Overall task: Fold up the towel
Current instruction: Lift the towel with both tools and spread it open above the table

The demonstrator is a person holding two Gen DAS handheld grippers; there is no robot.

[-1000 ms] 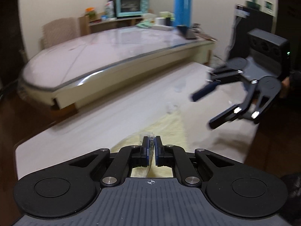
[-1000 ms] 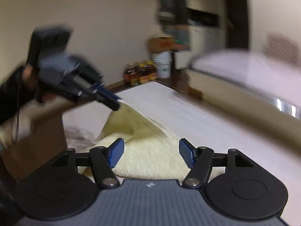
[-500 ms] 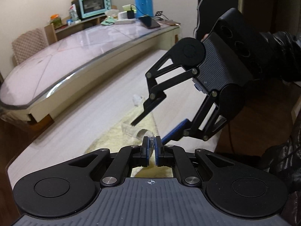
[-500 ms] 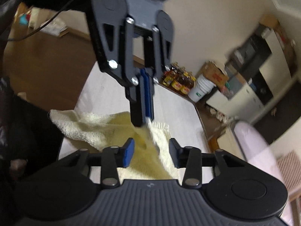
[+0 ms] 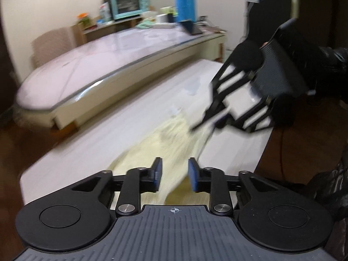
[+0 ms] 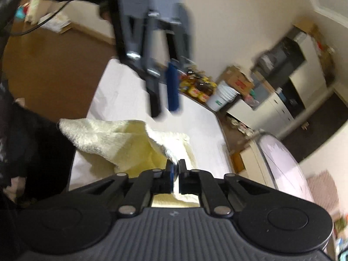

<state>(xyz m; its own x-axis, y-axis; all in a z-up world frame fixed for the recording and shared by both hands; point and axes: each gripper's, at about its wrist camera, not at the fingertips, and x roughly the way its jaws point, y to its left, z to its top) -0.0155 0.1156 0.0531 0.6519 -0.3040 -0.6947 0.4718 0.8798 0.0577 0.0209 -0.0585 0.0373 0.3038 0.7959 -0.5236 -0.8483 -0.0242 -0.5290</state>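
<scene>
Since half a second ago the left gripper [image 5: 174,172] has let go of the towel corner and its fingers are opening, while the right gripper [image 6: 175,169] has taken that corner over and clamped shut on it. The white surface [image 5: 91,143] carries the pale yellow towel [image 6: 121,139], which lies rumpled near the surface's close end, one edge drooping over the side by the person's dark sleeve [image 6: 24,143]. A fold of the towel rises from the heap to the right gripper, whose fingers [image 6: 170,171] are pressed together on it, pinching the cloth. In the left wrist view the towel [image 5: 165,143] stretches away (blurred by motion) toward the right gripper [image 5: 206,122], with cloth showing in the gap between the left gripper's blue pads [image 5: 157,171] but not squeezed by them. Seen from the right wrist, the left gripper [image 6: 165,100] hangs above the towel, clear of it, fingers slightly apart.
</scene>
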